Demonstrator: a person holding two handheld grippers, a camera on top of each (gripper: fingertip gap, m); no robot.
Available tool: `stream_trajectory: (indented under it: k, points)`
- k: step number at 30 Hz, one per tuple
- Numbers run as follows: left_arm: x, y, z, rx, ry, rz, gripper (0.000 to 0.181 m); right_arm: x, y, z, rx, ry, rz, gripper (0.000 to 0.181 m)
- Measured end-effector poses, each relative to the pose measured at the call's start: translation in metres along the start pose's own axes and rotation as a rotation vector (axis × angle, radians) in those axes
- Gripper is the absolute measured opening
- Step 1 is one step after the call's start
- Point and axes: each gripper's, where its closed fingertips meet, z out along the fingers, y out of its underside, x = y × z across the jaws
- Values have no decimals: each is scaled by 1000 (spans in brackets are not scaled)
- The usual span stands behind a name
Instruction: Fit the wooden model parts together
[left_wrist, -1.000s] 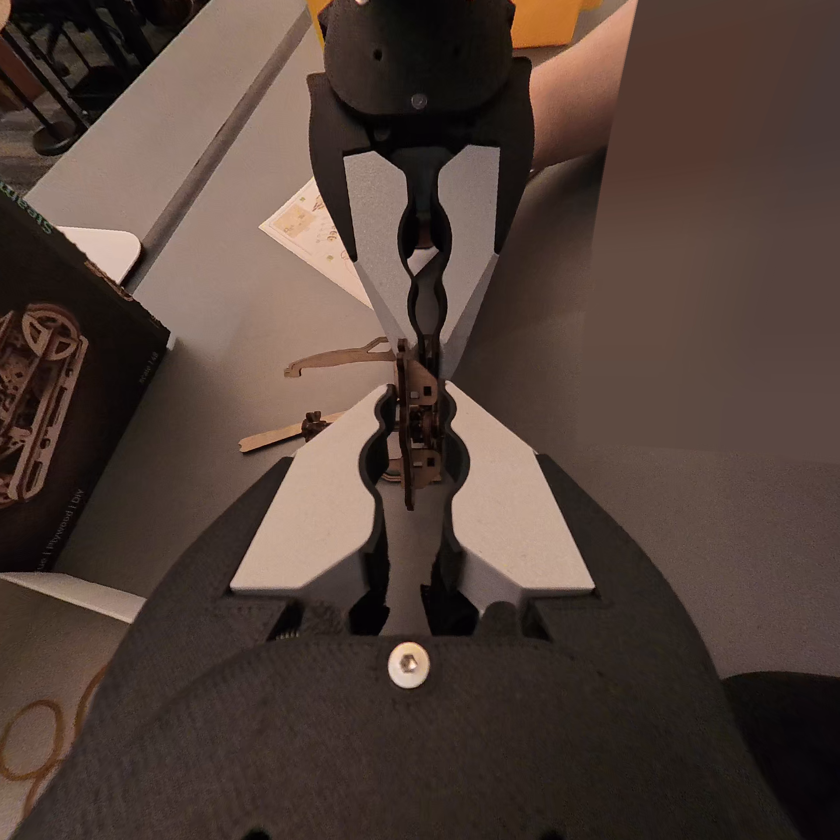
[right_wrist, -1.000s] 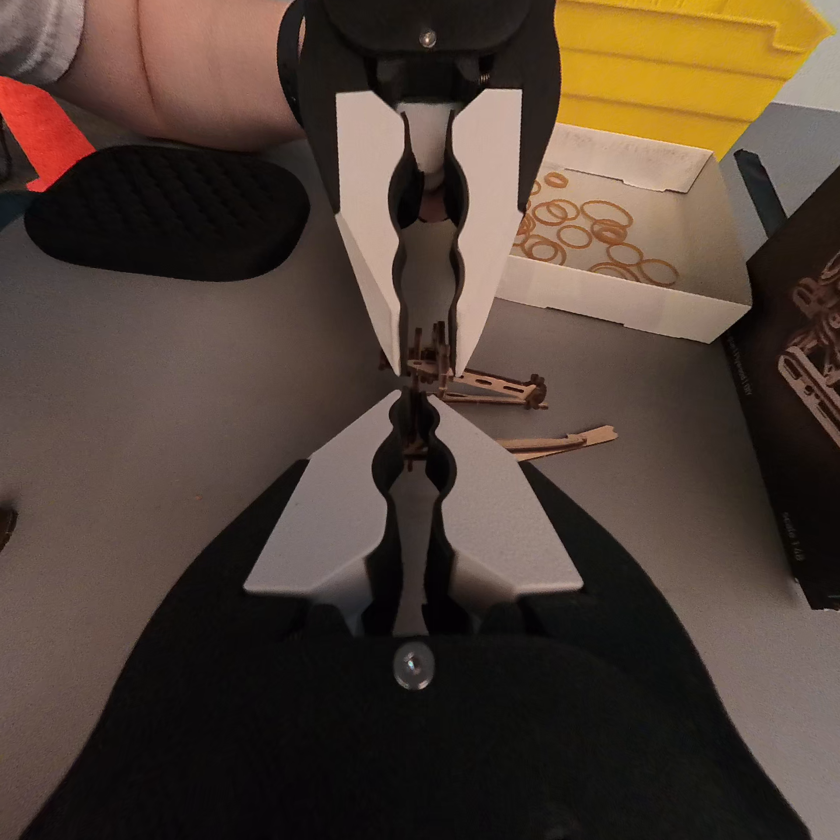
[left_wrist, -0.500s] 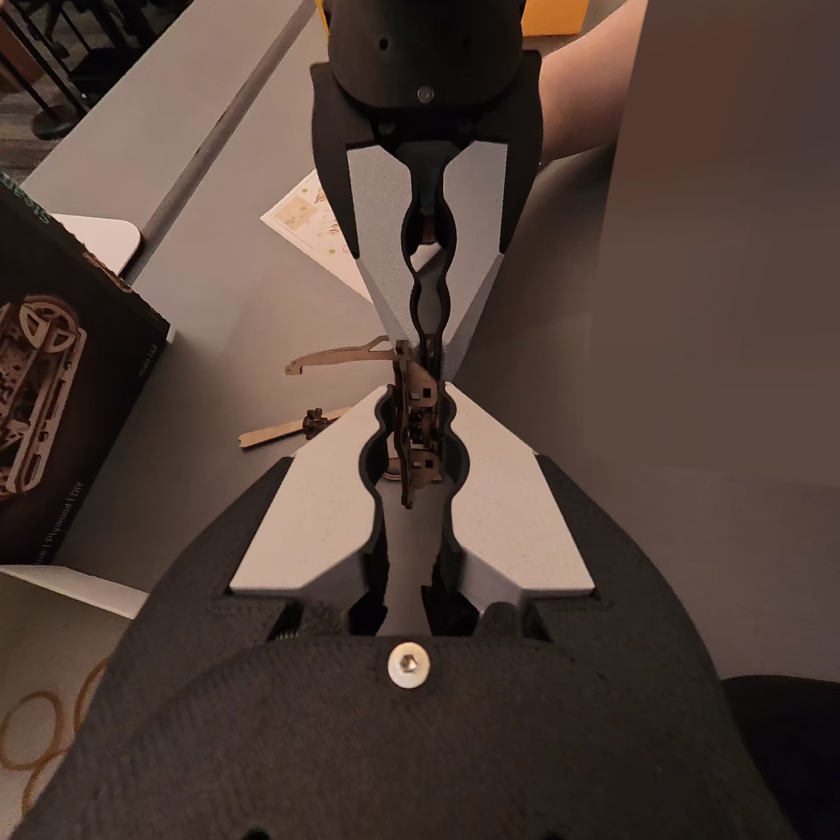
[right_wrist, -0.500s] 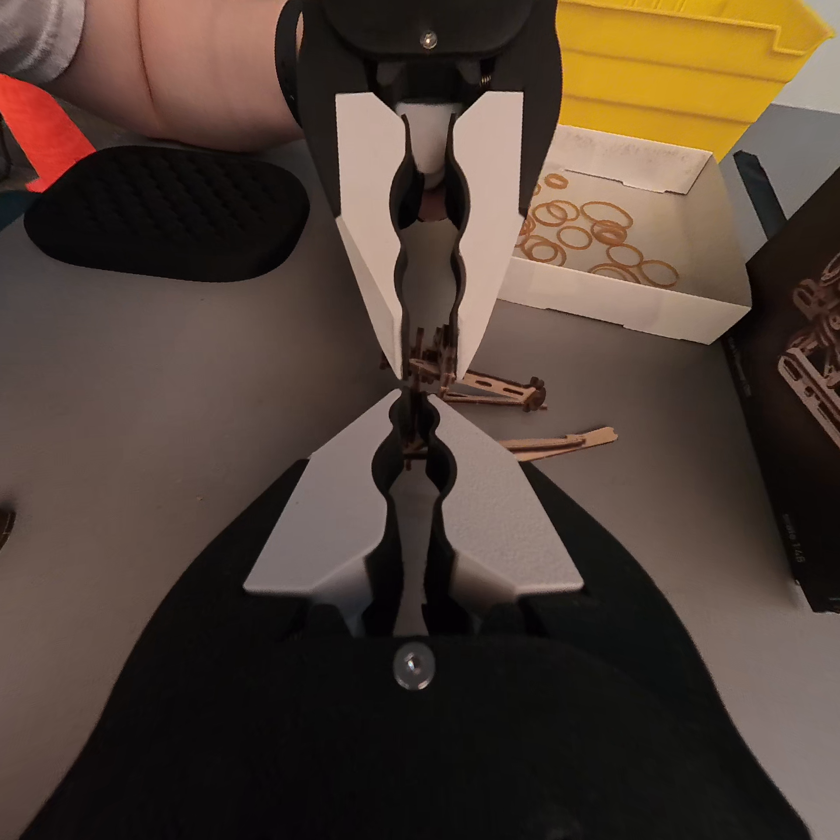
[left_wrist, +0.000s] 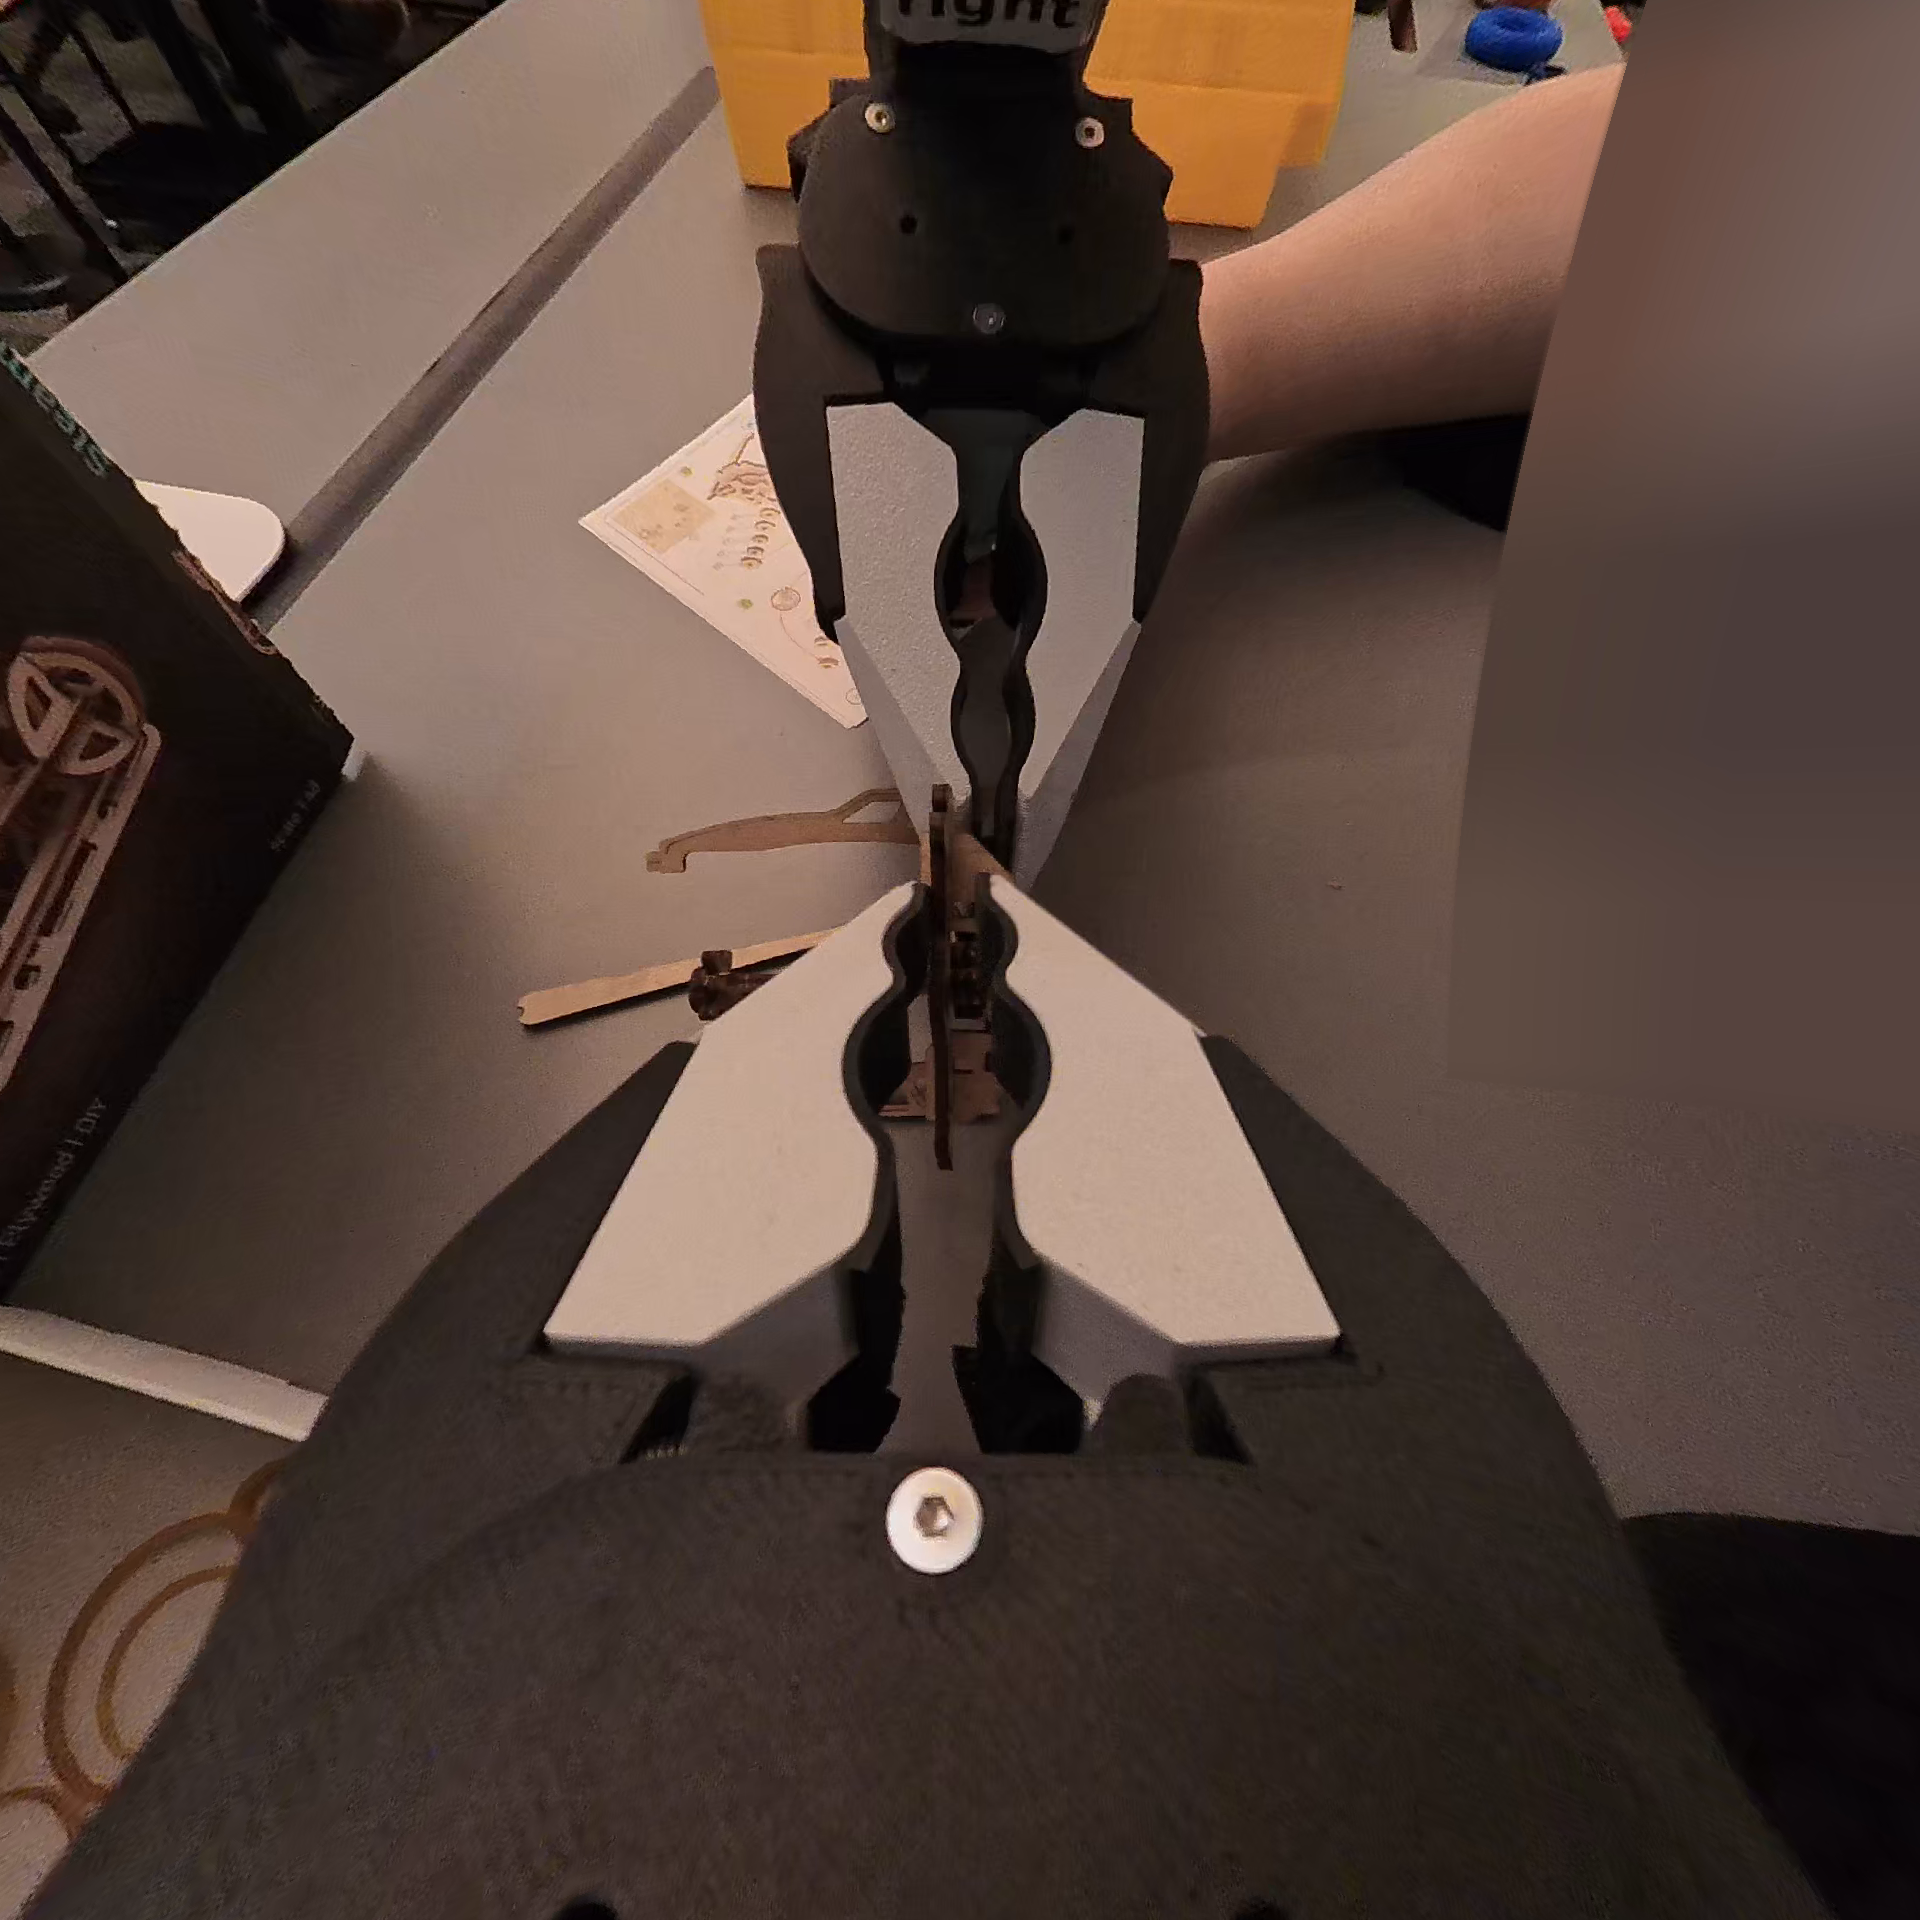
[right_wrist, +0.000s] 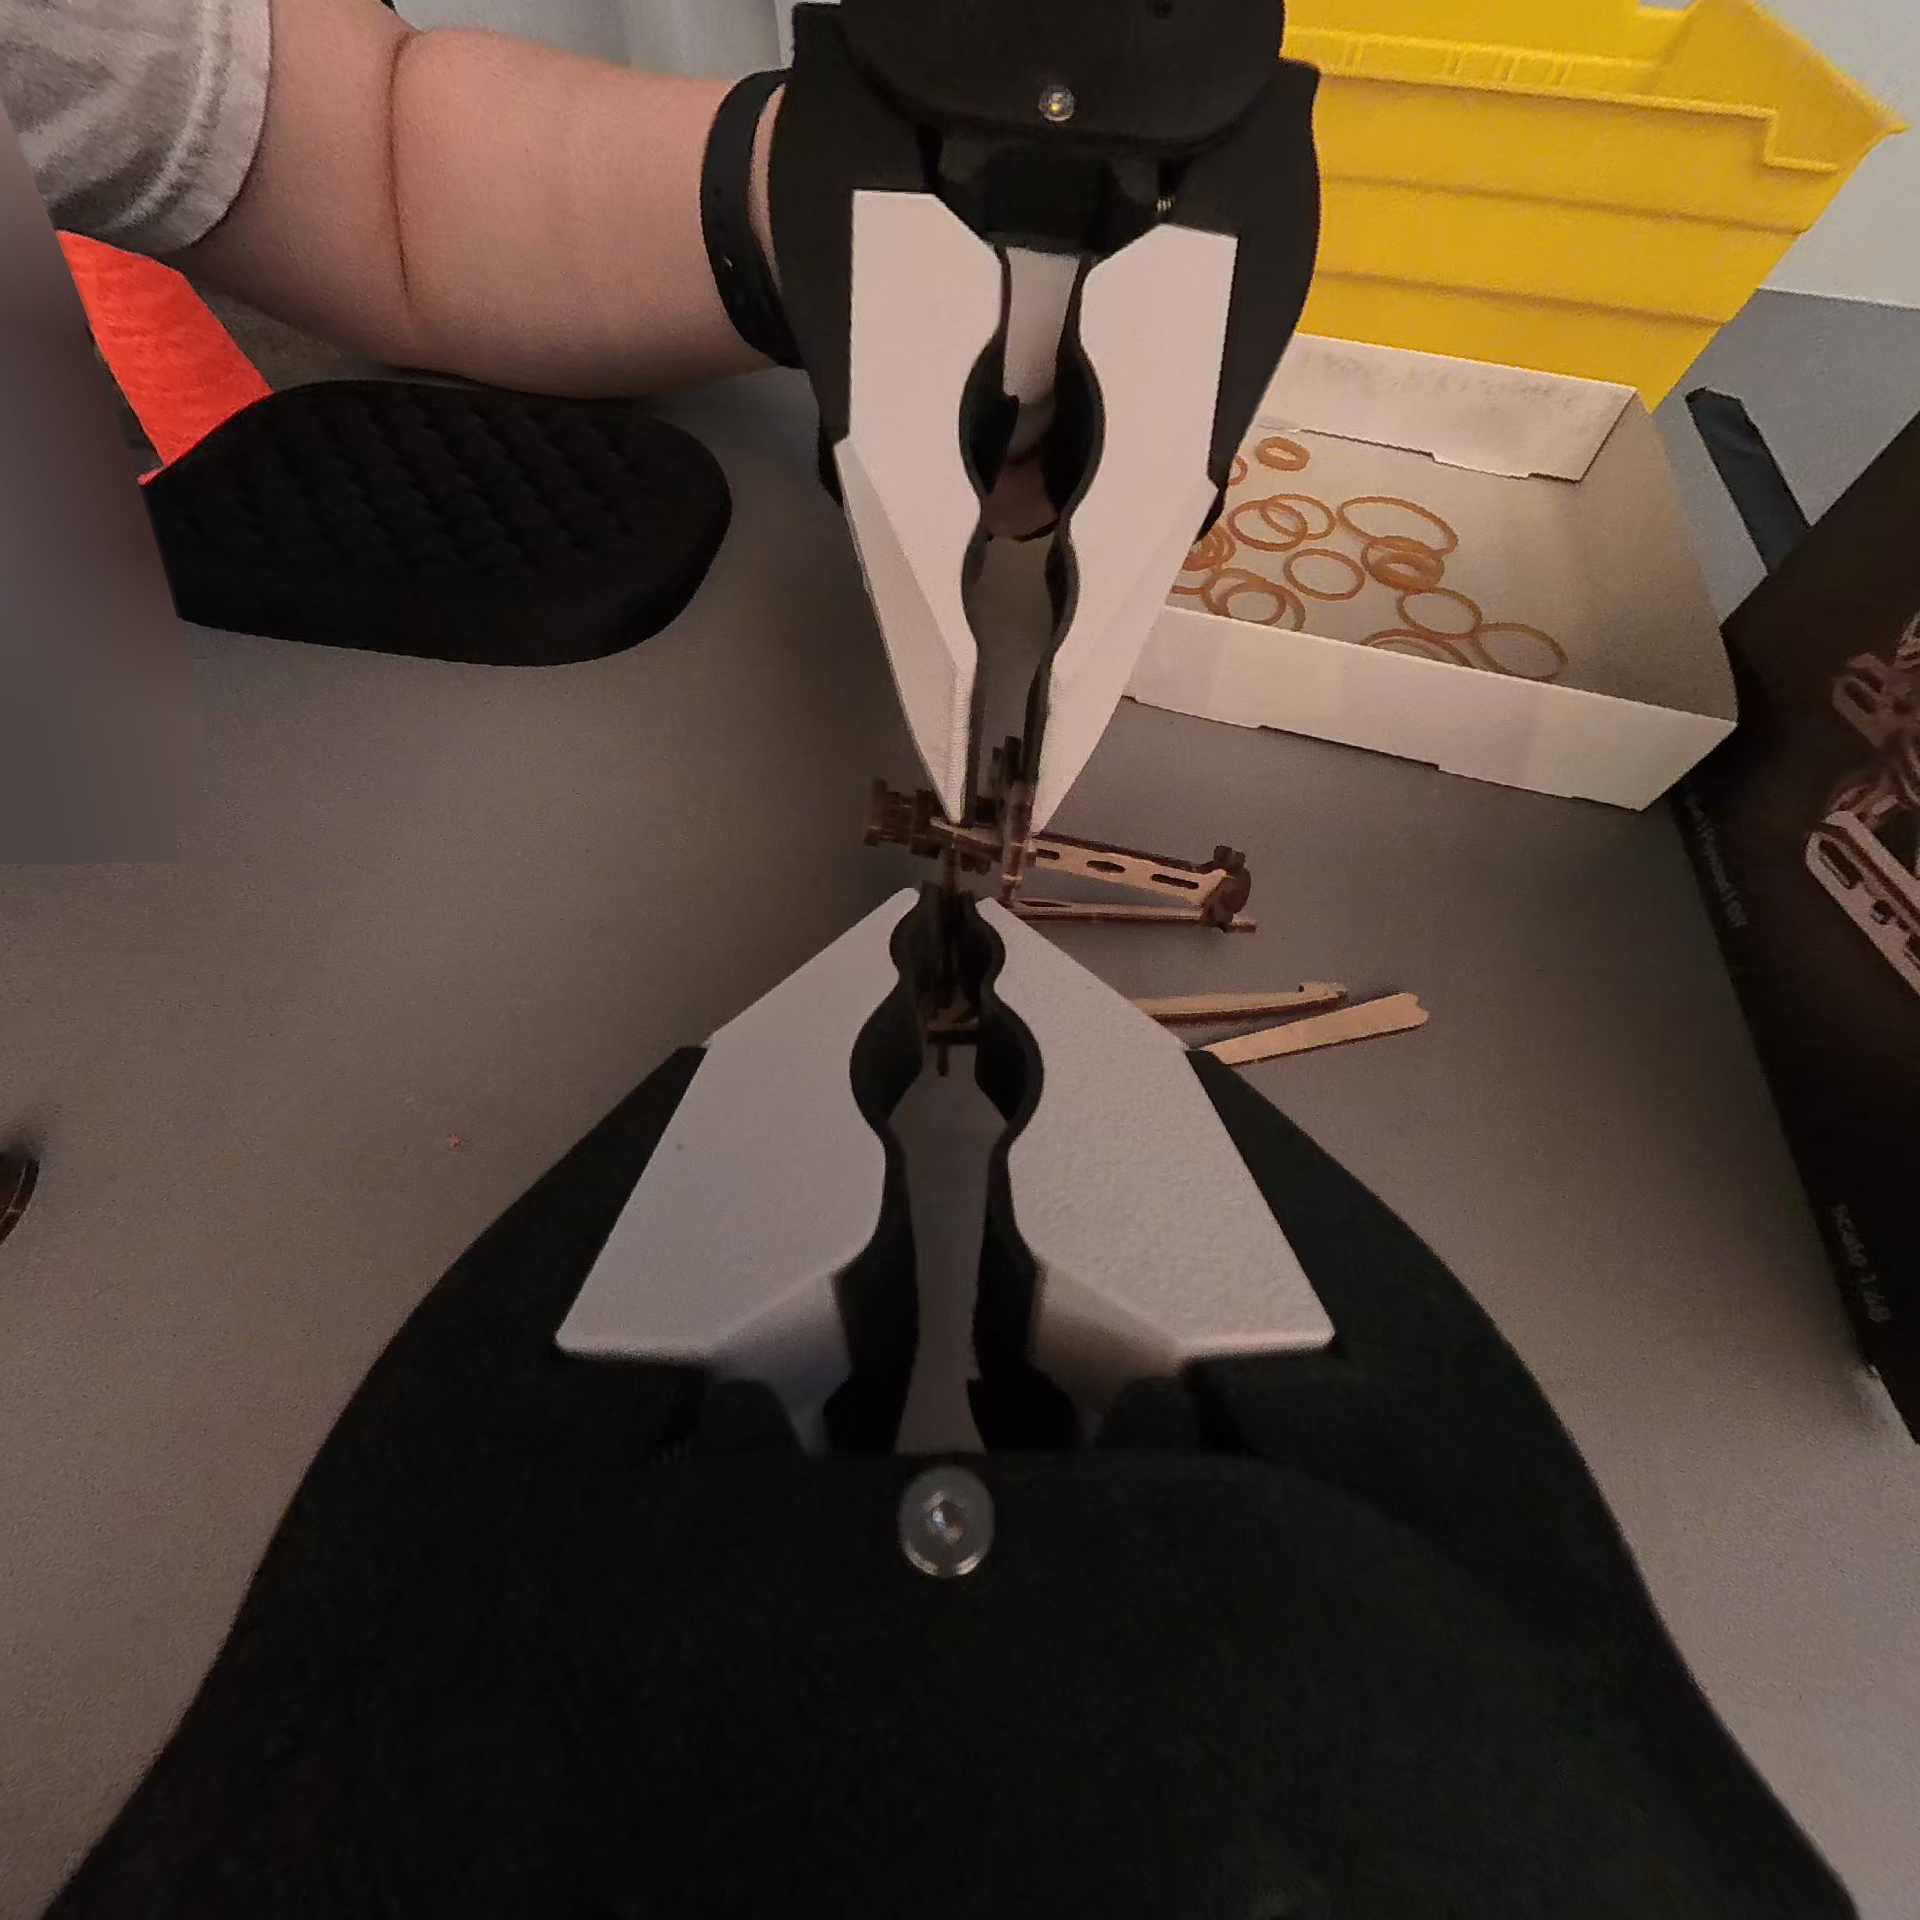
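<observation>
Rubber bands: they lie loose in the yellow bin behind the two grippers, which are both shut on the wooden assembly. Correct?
Not quite. The right wrist view shows the rubber bands in the white cardboard tray, in front of the yellow bin. Both the left gripper and right gripper are indeed shut on the wooden assembly.

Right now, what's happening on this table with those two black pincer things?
A person is building a small wooden model with a handheld tool in each hand. The left tool is shut on a wooden subassembly, and the right tool is shut on a smaller wooden part. They meet tip to tip above the grey table, pressing the pieces together. More wooden strips and a box of rubber bands wait nearby.
</observation>
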Motion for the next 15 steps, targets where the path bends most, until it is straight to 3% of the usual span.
stream_trajectory:
  k: [13,15]
  points:
    - [0,0,0,35,44,-54,10,0,0,0,10,-14,11,1]
    - [3,-1,-1,46,82,-90,18,1,1,-1,6,-8,7,1]
